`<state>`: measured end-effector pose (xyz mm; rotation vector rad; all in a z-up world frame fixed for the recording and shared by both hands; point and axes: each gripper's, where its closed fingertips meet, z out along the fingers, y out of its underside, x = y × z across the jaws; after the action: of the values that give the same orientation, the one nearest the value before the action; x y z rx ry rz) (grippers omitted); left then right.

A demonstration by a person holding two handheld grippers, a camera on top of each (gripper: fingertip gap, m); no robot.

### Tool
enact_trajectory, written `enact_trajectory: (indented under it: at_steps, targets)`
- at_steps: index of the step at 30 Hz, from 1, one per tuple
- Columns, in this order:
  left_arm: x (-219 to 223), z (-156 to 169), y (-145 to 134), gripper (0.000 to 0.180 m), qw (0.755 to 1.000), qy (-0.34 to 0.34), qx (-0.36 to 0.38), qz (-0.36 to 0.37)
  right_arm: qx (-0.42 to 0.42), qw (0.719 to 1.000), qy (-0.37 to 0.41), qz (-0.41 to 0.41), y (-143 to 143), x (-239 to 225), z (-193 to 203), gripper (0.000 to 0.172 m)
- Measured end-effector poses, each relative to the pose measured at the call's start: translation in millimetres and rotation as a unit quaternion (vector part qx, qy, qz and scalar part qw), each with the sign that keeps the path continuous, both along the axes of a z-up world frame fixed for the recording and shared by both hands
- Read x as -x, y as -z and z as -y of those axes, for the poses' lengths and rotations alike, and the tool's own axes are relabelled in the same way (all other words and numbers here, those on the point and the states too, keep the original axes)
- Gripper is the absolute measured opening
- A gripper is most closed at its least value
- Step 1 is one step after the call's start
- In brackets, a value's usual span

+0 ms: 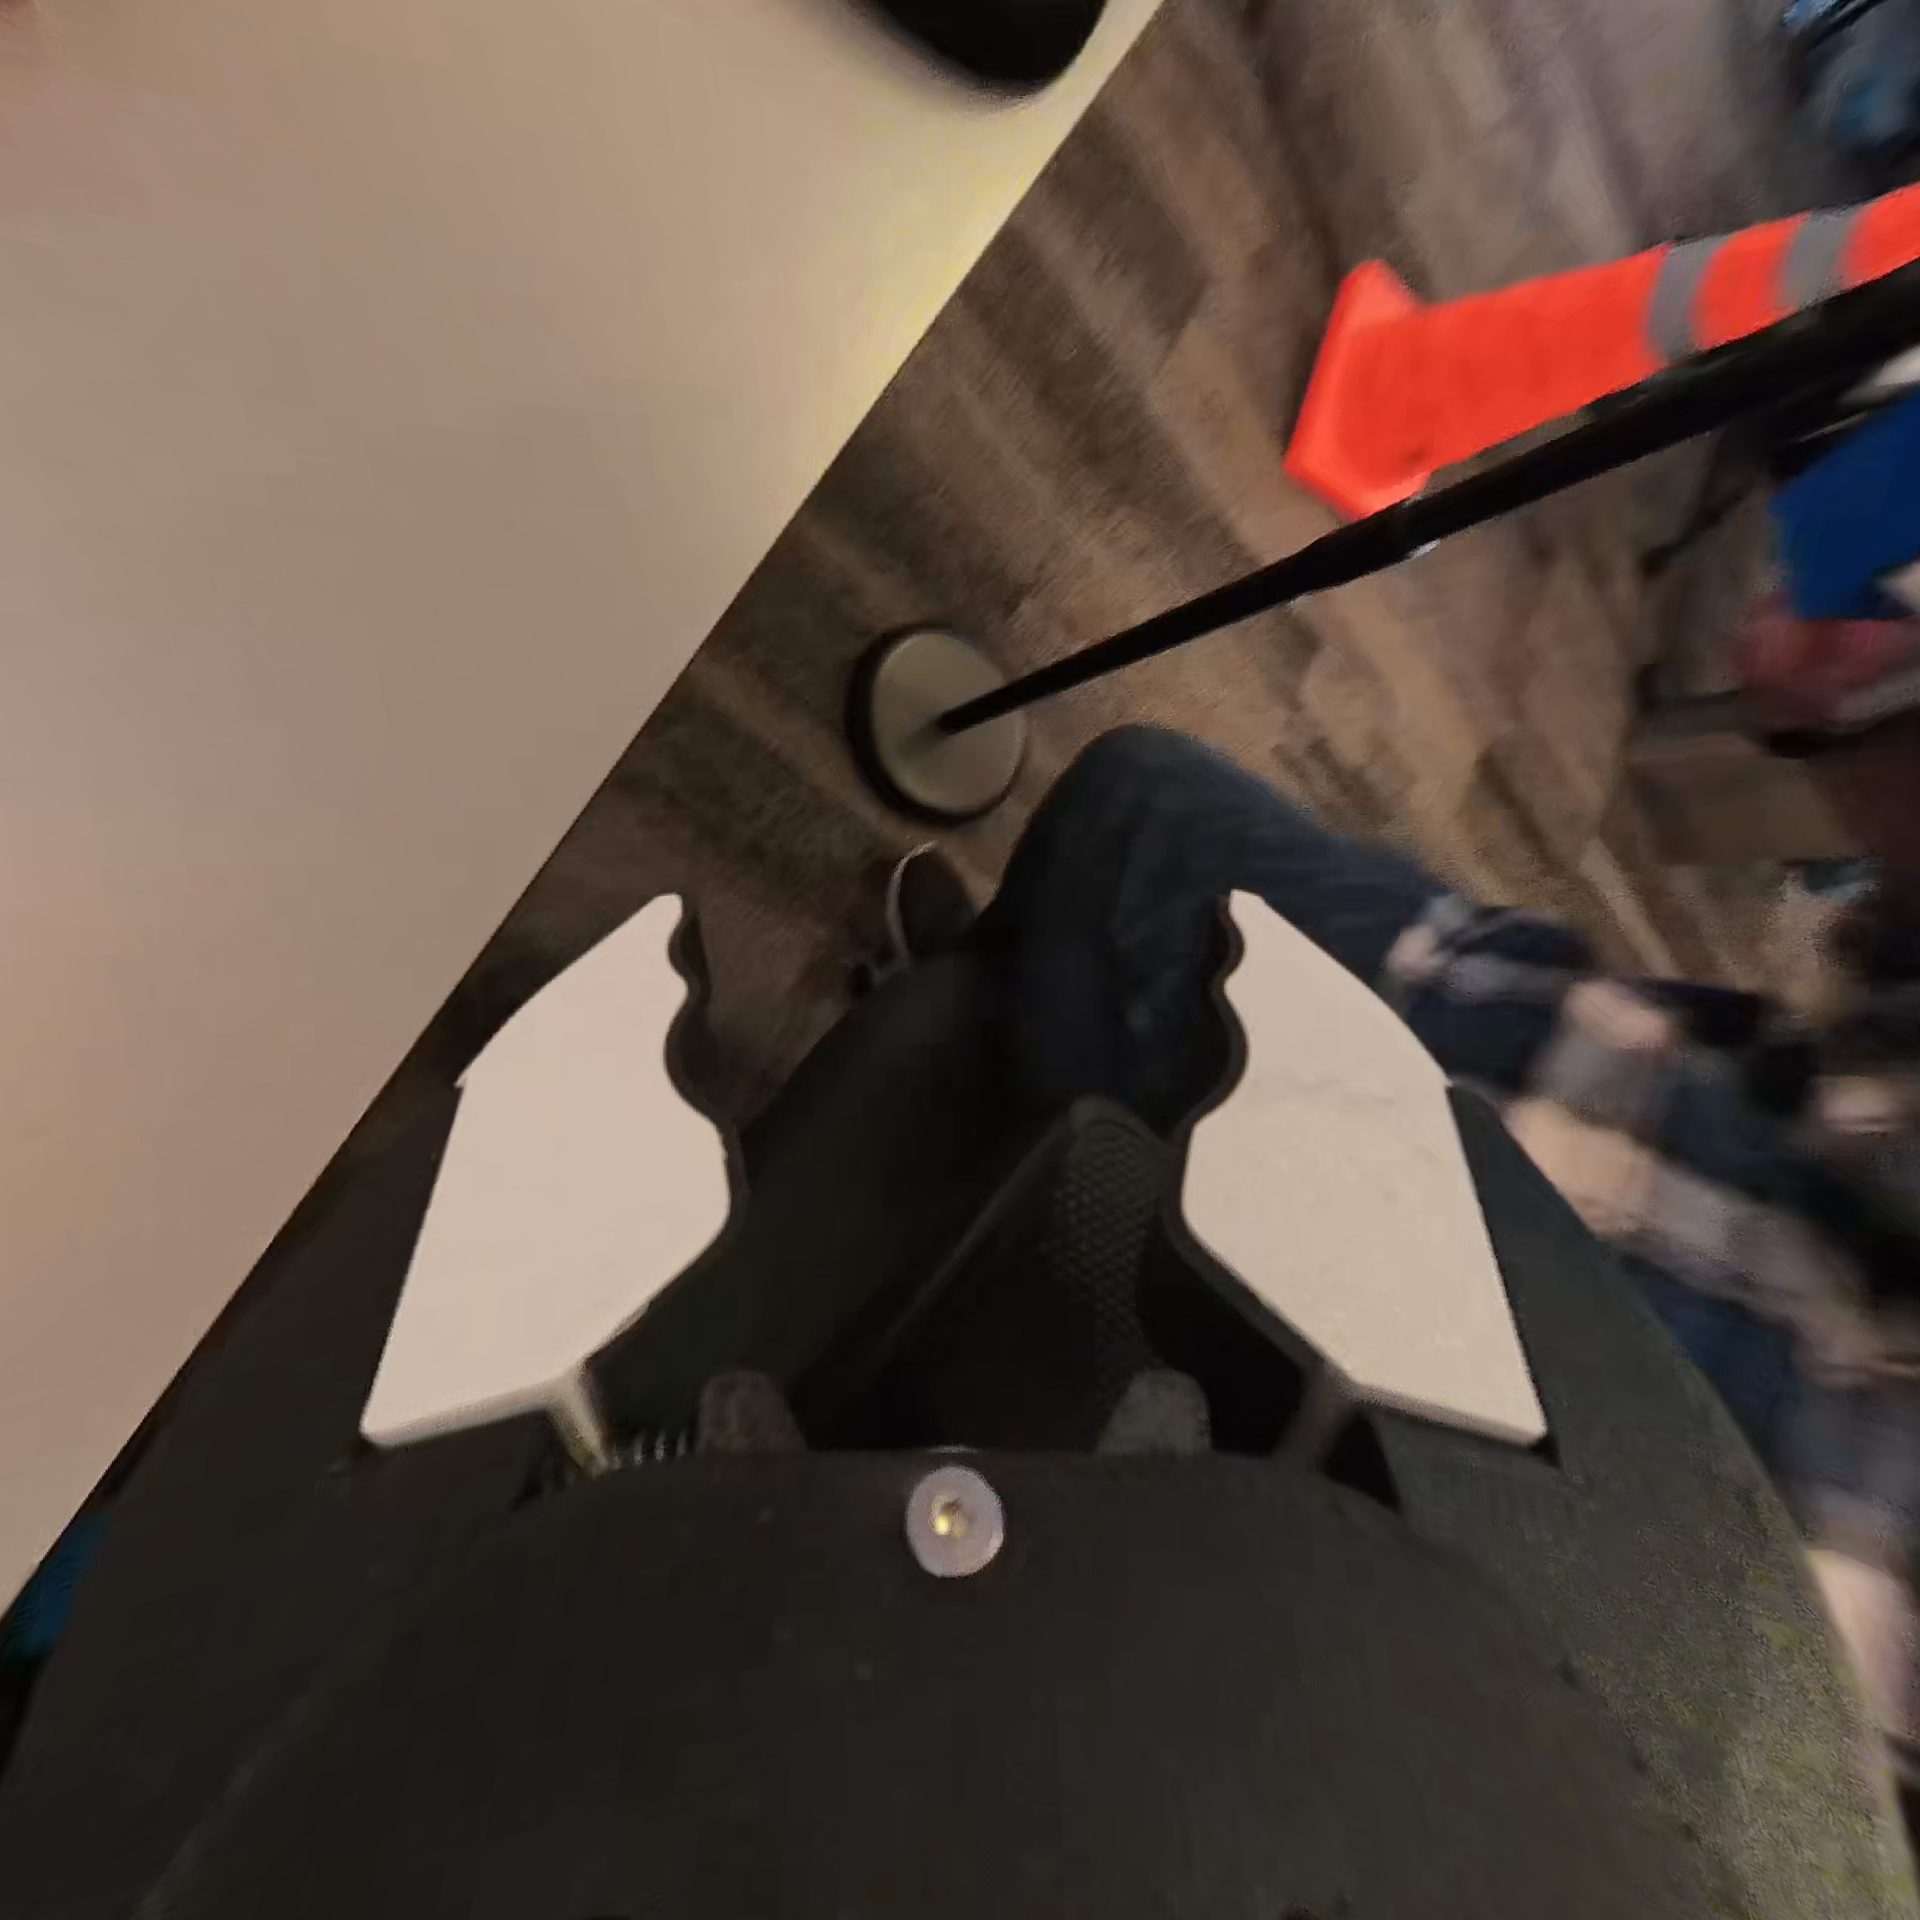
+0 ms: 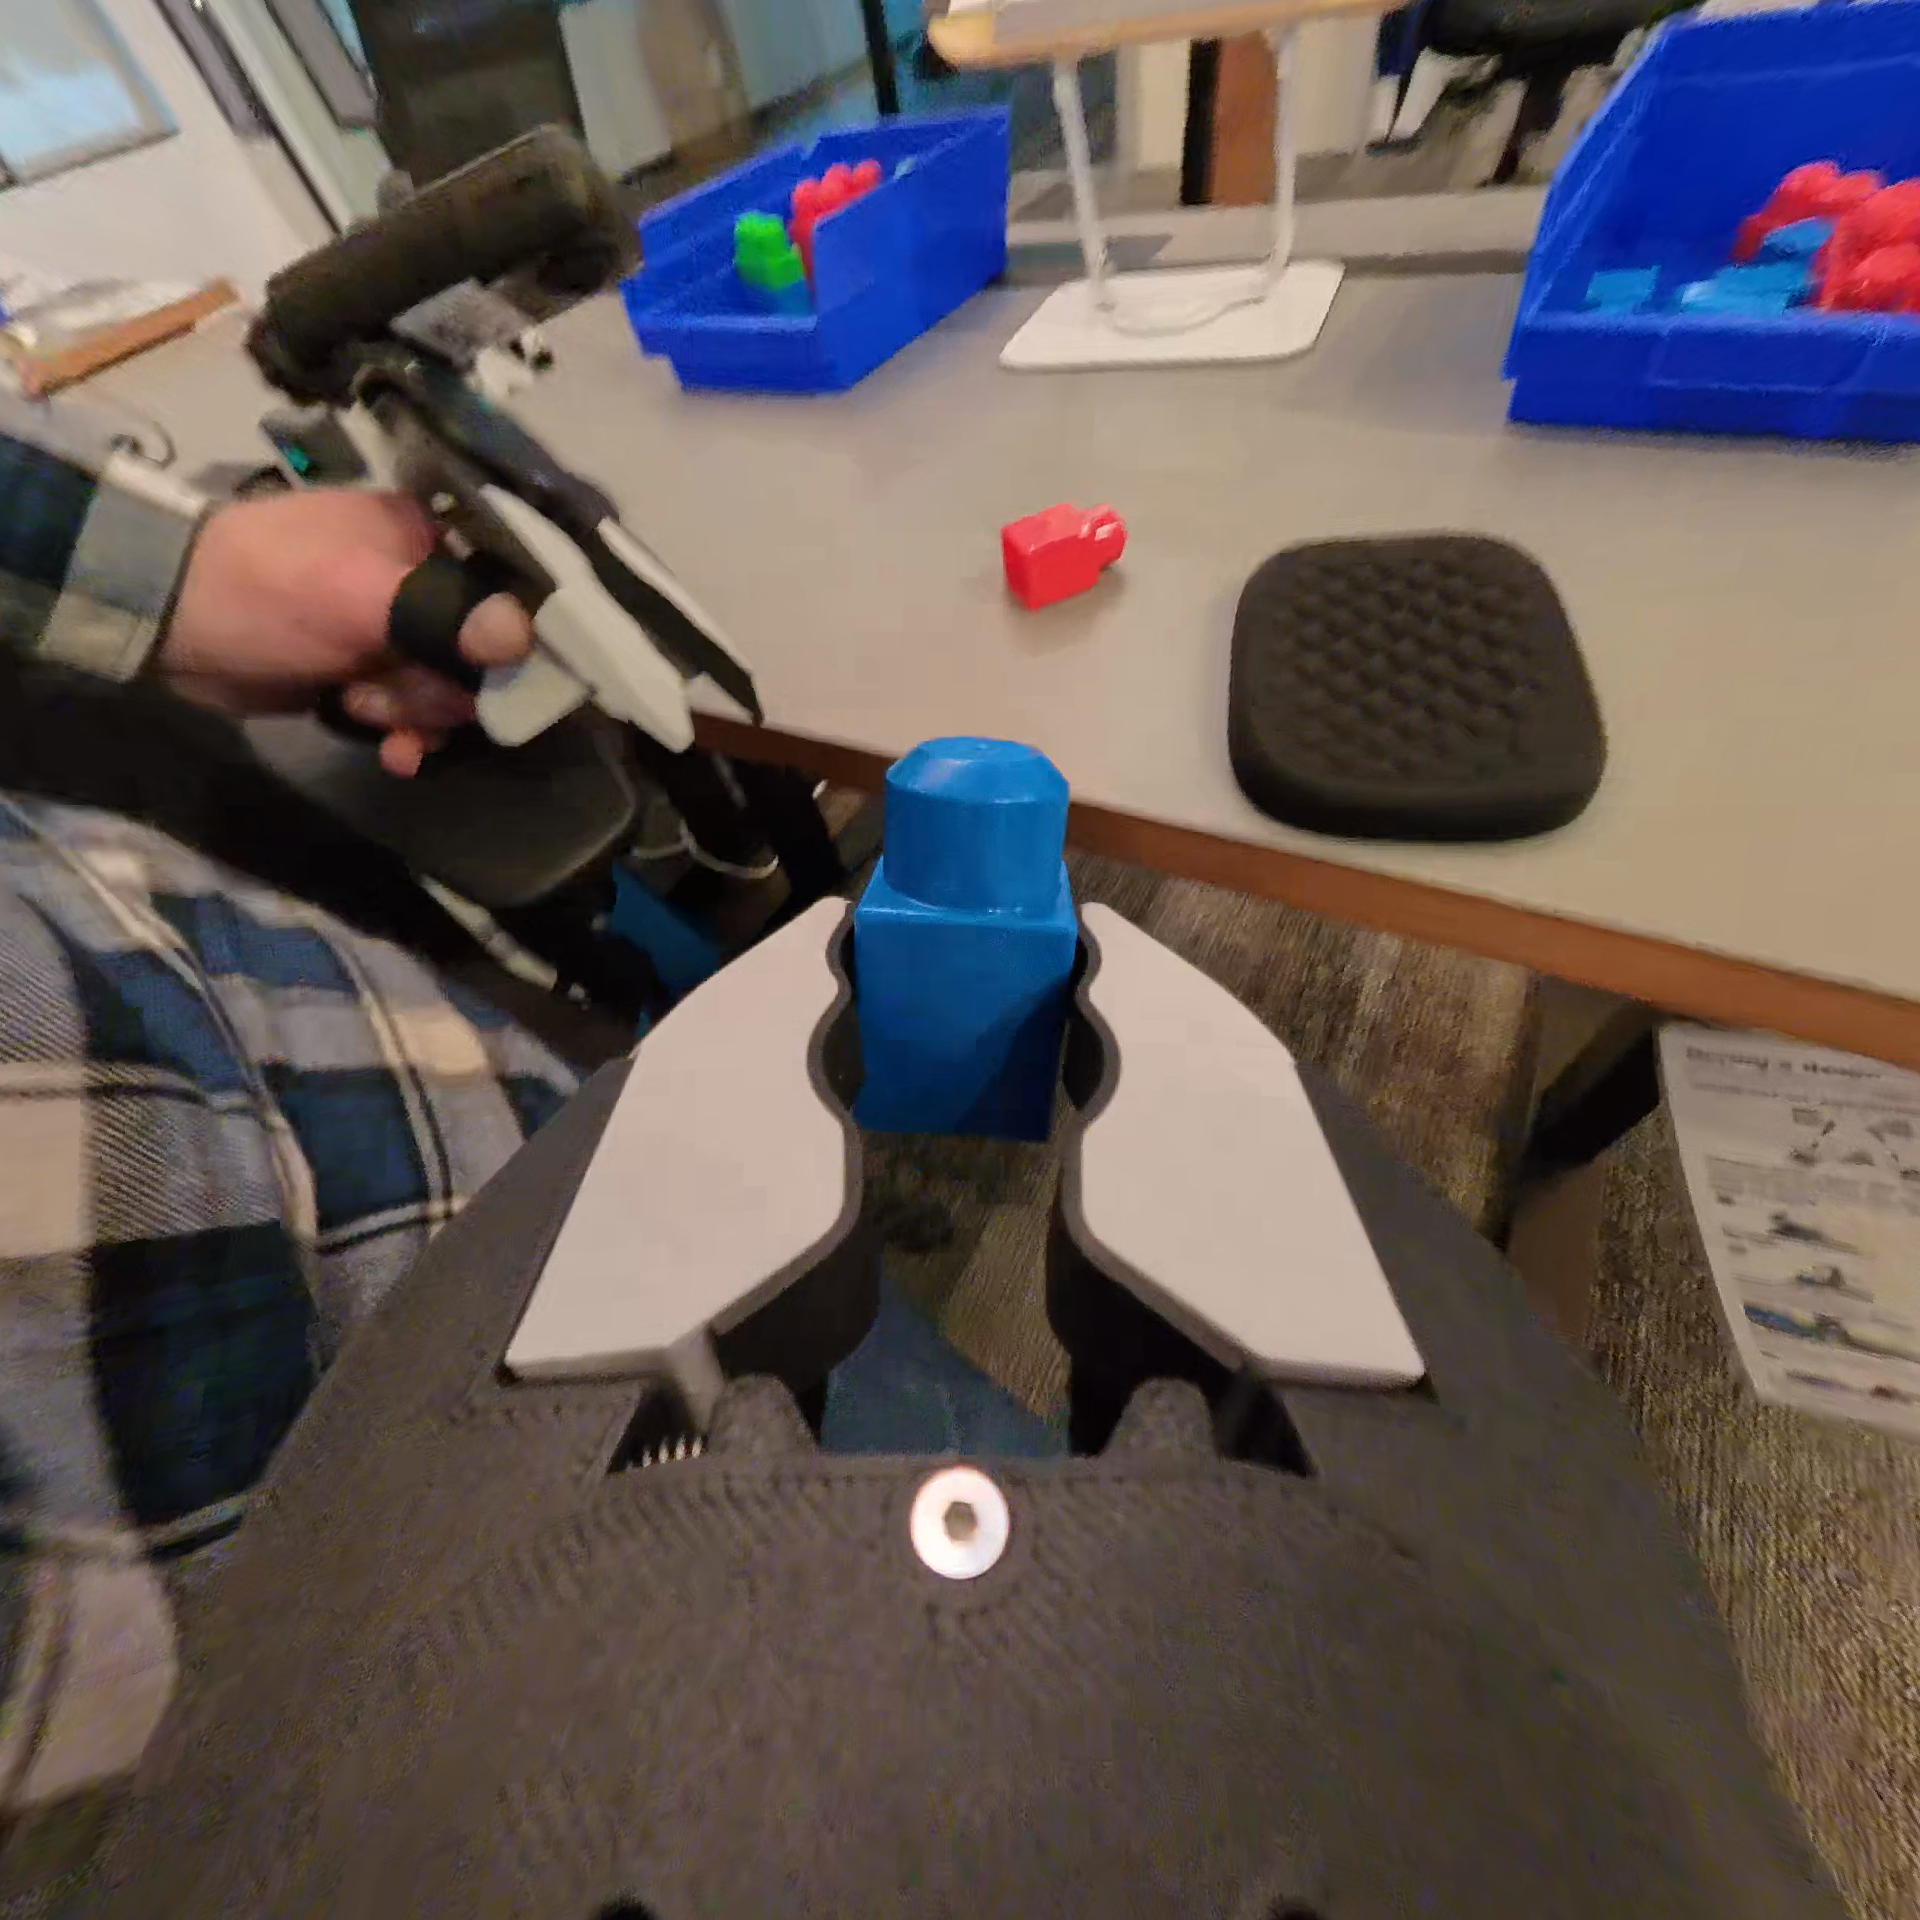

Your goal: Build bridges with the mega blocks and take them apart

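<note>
1. Centrally, the right gripper holds a single-stud blue block, stud pointing away from the camera. Both grey-faced fingers press against the block's square sides, and the block hangs in the air above patterned carpet, just short of the table's edge.

2. Beyond it, the grey table with a brown edge carries a small red block lying on its side, well apart from the held one.

3. Right of the red block, a black textured pad lies flat near the table's front edge.

4. Two blue bins sit farther back. The left bin holds green and red blocks; the right bin holds red and blue ones. A white stand base rests between them.

5. To the left in the right wrist view, a person's hand grips the left gripper, raised over the table's near edge and tilted down. Its fingers taper close together, and nothing shows between them.

6. From its own camera, heavily blurred, the left gripper shows its fingers set apart, with only floor and dark fabric seen through the gap. The pale tabletop fills the left; an orange cone lies on the carpet to the right.

7. A printed sheet lies on the carpet at the right.
</note>
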<state>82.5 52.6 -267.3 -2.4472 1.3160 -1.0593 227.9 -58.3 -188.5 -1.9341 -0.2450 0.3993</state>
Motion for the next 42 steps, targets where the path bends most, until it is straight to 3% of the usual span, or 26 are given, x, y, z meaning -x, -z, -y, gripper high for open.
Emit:
enact_trajectory:
  at_steps: [5, 8, 9, 10, 12, 14, 16, 20, 22, 24, 27, 31, 35, 38, 42]
  targets:
    - [21, -20, -27, 0.080, 0.989, 0.004, 0.000, 0.147, -0.091, 0.995, 0.008, 0.046, -5, 25, -80, 0.037]
    - [41, -27, -18, 0.091, 0.985, -0.002, 0.019, 0.171, -0.148, 0.985, 0.003, 0.087, -19, 48, -136, 0.036]
    - [43, -29, -14, 0.102, 0.985, 0.004, 0.032, 0.167, -0.157, 0.982, 0.004, 0.107, -25, 55, -154, 0.036]
    - [43, -35, -22, 0.112, 0.982, 0.010, 0.034, 0.185, -0.159, 0.979, 0.007, 0.128, -30, 61, -173, 0.036]
    - [42, -64, -60, 0.102, 0.959, -0.013, -0.038, 0.279, -0.148, 0.982, 0.006, 0.121, -42, 72, -202, 0.037]
    - [45, -84, -73, 0.112, 0.951, -0.010, -0.060, 0.302, -0.149, 0.982, 0.007, 0.113, -61, 78, -219, 0.036]
    - [54, -105, -88, 0.110, 0.939, -0.026, -0.075, 0.334, -0.133, 0.981, 0.005, 0.142, -68, 79, -233, 0.036]
    - [72, -146, -110, 0.118, 0.932, -0.033, -0.184, 0.312, -0.122, 0.982, -0.012, 0.142, -77, 76, -267, 0.036]
    - [72, -162, -119, 0.120, 0.929, -0.037, -0.199, 0.310, -0.132, 0.982, -0.031, 0.135, -77, 72, -287, 0.036]
    - [69, -178, -109, 0.119, 0.932, -0.036, -0.221, 0.285, -0.129, 0.982, -0.043, 0.129, -70, 65, -310, 0.036]
    - [70, -200, -73, 0.118, 0.938, -0.015, -0.270, 0.219, -0.138, 0.979, -0.075, 0.128, -56, 56, -346, 0.036]
    - [74, -222, -33, 0.114, 0.943, -0.036, -0.285, 0.170, -0.128, 0.978, -0.127, 0.105, -43, 46, -393, 0.037]
    - [77, -231, -15, 0.111, 0.946, -0.062, -0.268, 0.169, -0.124, 0.972, -0.149, 0.130, -35, 38, -422, 0.037]
    - [76, -244, -18, 0.113, 0.945, -0.070, -0.276, 0.164, -0.110, 0.975, -0.151, 0.123, -23, 38, -431, 0.036]
    - [74, -265, -41, 0.117, 0.938, -0.117, -0.260, 0.196, -0.058, 0.977, -0.176, 0.104, -8, 51, -429, 0.036]
